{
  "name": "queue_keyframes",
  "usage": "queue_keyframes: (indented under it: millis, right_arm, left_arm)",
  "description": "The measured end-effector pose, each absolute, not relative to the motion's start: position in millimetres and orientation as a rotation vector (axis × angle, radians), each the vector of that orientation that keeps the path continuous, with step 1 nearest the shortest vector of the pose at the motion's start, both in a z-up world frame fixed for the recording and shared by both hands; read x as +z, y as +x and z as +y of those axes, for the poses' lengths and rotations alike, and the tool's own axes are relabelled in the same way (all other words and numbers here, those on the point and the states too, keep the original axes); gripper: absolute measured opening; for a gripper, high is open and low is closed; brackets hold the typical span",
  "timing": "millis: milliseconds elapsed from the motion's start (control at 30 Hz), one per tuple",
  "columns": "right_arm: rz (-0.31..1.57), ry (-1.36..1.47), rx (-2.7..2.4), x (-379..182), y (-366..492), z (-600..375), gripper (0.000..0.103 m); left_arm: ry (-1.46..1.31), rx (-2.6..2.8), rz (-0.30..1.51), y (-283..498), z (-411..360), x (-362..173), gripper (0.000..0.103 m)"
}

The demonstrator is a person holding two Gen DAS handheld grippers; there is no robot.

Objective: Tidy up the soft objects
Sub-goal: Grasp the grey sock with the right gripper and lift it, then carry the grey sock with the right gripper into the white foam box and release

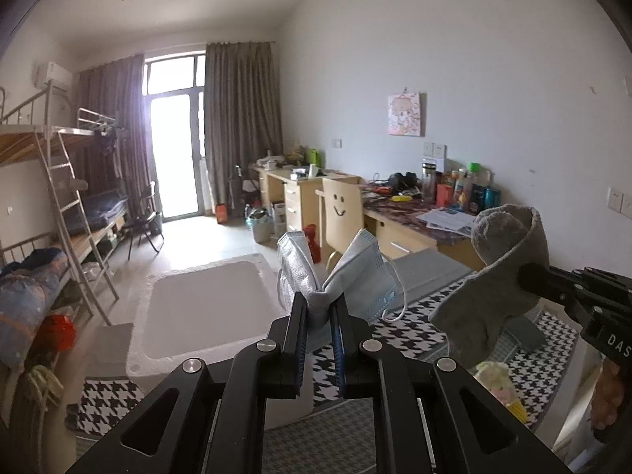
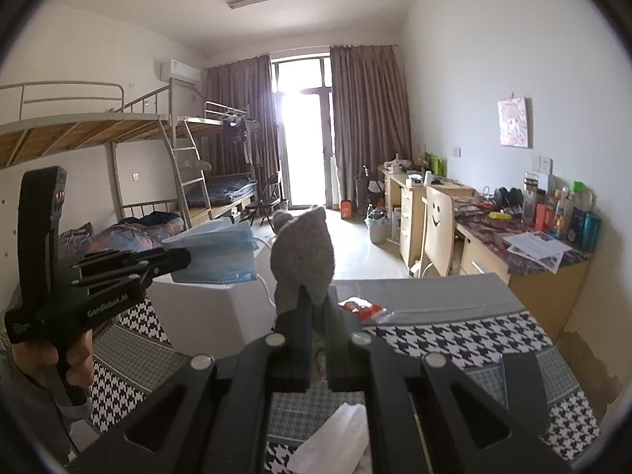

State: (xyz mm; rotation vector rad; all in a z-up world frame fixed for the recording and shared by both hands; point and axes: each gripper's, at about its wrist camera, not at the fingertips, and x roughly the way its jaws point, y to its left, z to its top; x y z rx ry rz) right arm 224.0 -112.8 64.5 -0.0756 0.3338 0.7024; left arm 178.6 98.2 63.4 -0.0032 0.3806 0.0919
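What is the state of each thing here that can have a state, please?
Left gripper: shut on the face masks.
Face masks: blue, pinched together, held up in the air.
Right gripper: shut on the grey cloth.
Grey cloth: bunched, held up in the air.
White box: open, no lid on it.
Curtains: drawn apart.
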Motion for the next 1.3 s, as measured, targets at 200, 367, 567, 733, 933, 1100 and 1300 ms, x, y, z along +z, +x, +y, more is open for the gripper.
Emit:
queue_keyframes:
  millis: [200,367,567,733,933,1100,1300]
  right_arm:
    - [0.331,-0.096,0.704,69,232,-101,0.007]
    - [0.334,-0.099,0.706,74,237,-94,0.007]
    - [0.325,-0.115,0.709,82,243,-81,0.007]
    - [0.324,-0.127,0.723,90,248,-69,0.007]
    - [0.329,-0.145,0.746,95,253,-51,0.007]
    - [0.316,-0.168,0.773,99,255,-34,0.007]
    - [0.340,-0.187,0.791,101,263,-13,0.007]
  left_arm:
    - [0.006,0.116,0.371,186,100,67,0.012]
    - [0.011,0.147,0.361,192,106,72,0.012]
    - [0.011,0.182,0.356,199,116,78,0.012]
    - [0.013,0.215,0.356,204,125,83,0.012]
    - [0.005,0.261,0.365,208,138,85,0.012]
    - [0.004,0.310,0.384,215,151,83,0.013]
    - [-0.002,0.366,0.391,220,160,81,0.013]
